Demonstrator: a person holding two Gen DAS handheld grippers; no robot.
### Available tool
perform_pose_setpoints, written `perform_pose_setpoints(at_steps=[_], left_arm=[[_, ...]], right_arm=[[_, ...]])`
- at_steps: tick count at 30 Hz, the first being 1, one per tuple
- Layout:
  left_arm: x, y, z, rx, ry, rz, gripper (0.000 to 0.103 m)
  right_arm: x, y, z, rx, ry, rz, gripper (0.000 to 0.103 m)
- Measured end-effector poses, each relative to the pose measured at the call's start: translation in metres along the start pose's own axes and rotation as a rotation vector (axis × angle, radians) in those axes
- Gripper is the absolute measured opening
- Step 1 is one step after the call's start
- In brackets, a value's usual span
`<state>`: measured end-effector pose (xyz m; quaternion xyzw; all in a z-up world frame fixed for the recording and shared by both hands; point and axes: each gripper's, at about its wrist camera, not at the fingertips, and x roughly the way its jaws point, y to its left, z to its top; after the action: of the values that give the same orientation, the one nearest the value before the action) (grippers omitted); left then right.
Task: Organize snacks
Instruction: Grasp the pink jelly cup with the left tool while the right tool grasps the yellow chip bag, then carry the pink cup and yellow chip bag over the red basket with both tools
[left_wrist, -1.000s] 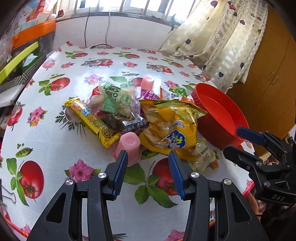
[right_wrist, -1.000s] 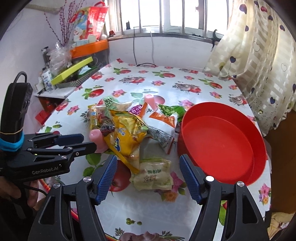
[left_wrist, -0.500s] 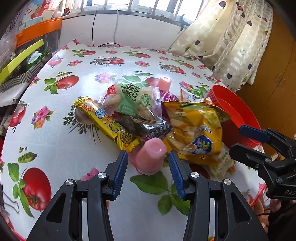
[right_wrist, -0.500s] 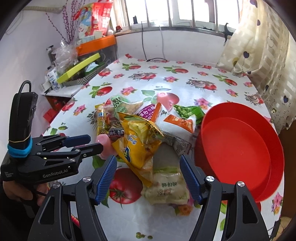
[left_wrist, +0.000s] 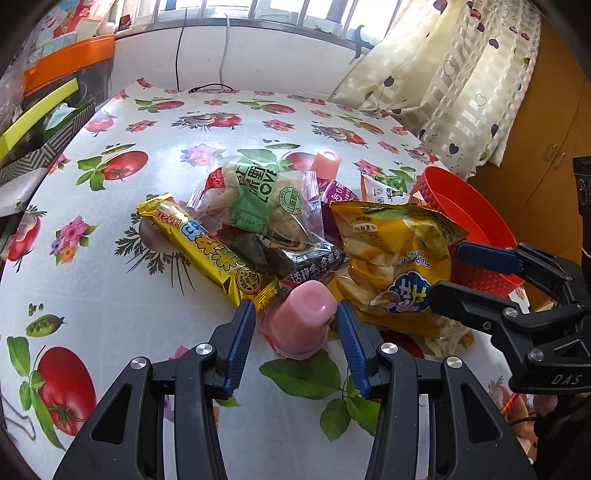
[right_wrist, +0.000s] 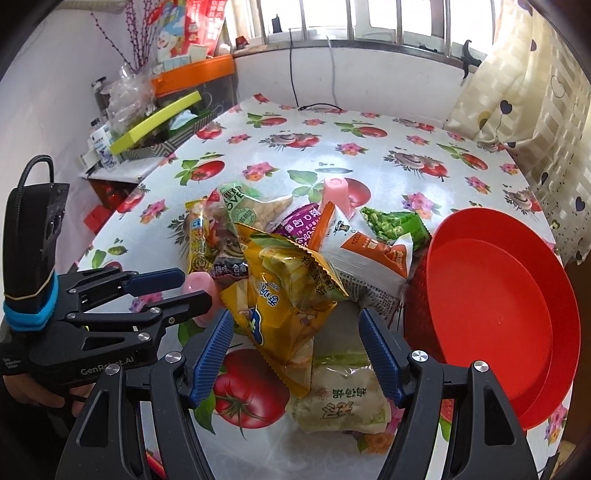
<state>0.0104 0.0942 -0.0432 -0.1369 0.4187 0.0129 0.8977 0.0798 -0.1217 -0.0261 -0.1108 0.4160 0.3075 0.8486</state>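
Left gripper: fingers are spread apart; the pink jelly cup is flanked by both of them, standing upside down on the desk. The right finger looks to be touching the cup's side, while a small gap is seen beside the left finger.
Gold snack bar: seen just beyond the left finger's tip, lying slantwise, its near end beside the cup.
Snack pile: a clear pack with a green label and a dark pack are stacked ahead of the fingers.
Yellow chip bag: found between the right gripper's fingers and ahead of them, its lower end resting on a pale green pack.
Right gripper: fingers are held wide apart, nothing clamped; both blue pads are clear of the bag.
Red basket: seen to the right of the right finger, touching the pile's edge.
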Motion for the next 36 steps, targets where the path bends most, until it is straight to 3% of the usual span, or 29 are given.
perform_pose_setpoints(at_steps=[19, 21, 23, 28, 36], left_arm=[[0.013, -0.002, -0.001, 0.027, 0.007, -0.009, 0.036], [0.012, -0.003, -0.002, 0.034, -0.001, -0.004, 0.034], [0.008, -0.004, -0.003, 0.038, -0.014, -0.003, 0.032], [0.005, -0.004, -0.004, 0.032, -0.018, -0.008, 0.032], [-0.008, -0.010, -0.003, 0.050, -0.046, -0.010, 0.031]], right_arm=[[0.034, -0.003, 0.003, 0.016, 0.088, 0.014, 0.067], [0.034, -0.004, 0.003, 0.034, 0.082, 0.042, 0.060], [0.032, -0.003, 0.002, 0.036, 0.070, 0.061, 0.044], [0.024, -0.003, 0.002, 0.052, 0.037, 0.076, 0.029], [0.006, -0.001, 0.003, 0.052, -0.024, 0.103, 0.024]])
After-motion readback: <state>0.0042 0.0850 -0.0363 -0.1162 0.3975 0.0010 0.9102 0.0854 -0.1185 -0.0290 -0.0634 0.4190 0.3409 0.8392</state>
